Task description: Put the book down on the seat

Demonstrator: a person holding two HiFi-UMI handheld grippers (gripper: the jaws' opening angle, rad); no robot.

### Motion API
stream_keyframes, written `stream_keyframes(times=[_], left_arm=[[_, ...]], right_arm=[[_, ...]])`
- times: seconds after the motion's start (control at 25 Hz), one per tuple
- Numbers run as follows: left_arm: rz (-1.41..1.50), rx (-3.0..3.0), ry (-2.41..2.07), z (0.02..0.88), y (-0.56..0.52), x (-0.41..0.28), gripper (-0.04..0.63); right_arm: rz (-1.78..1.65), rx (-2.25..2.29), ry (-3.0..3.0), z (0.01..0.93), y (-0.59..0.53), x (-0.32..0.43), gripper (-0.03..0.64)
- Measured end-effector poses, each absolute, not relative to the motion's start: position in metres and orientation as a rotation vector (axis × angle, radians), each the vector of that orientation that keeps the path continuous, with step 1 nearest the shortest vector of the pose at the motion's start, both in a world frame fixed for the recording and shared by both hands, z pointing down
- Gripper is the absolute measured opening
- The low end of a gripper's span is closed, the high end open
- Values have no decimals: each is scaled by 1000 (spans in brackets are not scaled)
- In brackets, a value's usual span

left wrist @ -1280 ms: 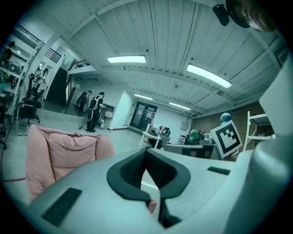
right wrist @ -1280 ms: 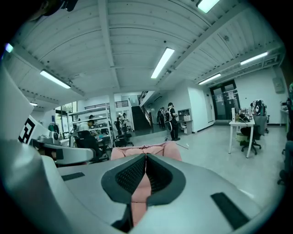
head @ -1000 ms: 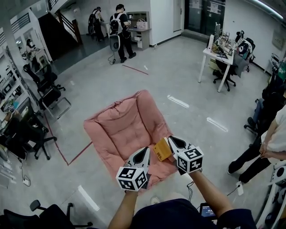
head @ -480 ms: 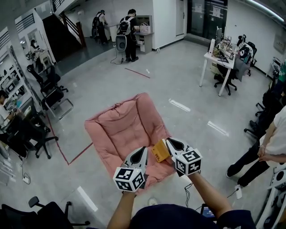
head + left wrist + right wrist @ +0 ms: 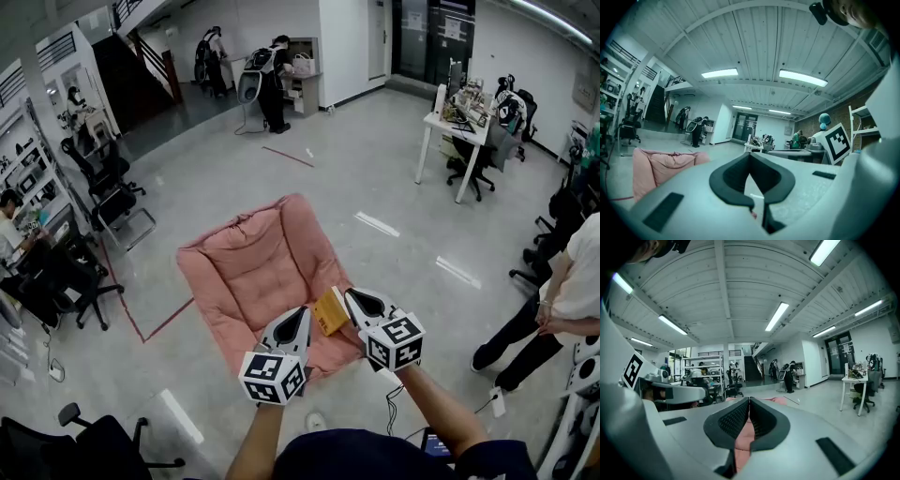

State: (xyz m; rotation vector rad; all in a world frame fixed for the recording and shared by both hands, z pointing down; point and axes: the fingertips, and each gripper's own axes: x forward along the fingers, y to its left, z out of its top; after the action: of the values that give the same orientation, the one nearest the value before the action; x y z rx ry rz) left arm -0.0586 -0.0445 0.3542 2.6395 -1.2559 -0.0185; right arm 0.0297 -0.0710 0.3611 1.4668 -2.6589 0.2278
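Lying on the front right part of the pink seat (image 5: 253,272), the yellow book (image 5: 330,311) sits on the cushion between the two gripper tips, just beside the right one; whether it touches that tip cannot be told from the head view. The left gripper (image 5: 302,313) is held over the seat's front edge with its jaws pressed together at the tips and nothing between them, as its own view (image 5: 750,154) shows. The right gripper (image 5: 349,293) also has its jaws closed tip to tip and empty; in its own view (image 5: 749,399) only the pink cushion (image 5: 743,441) shows through the gap lower down.

The seat is a soft, padded, low chair standing on a glossy grey floor (image 5: 375,169). A red tape line (image 5: 164,322) runs along the floor at the seat's left, and white strips (image 5: 375,223) mark the floor to its right. Black office chairs (image 5: 108,192) stand along the left wall, and a white desk (image 5: 450,127) with clutter stands at the far right. Two people (image 5: 274,80) stand at the back near a dark staircase (image 5: 141,56). Another person (image 5: 553,300) stands at the right edge. Long ceiling lights (image 5: 801,77) glow overhead.
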Motion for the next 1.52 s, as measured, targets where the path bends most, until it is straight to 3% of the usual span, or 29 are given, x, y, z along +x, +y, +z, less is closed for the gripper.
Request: stream_keyframes(times=[1.52], left_arm=[[-60, 2638, -1407, 326, 81, -26, 3]], right_arm=[[222, 1385, -2803, 338, 56, 53, 18]])
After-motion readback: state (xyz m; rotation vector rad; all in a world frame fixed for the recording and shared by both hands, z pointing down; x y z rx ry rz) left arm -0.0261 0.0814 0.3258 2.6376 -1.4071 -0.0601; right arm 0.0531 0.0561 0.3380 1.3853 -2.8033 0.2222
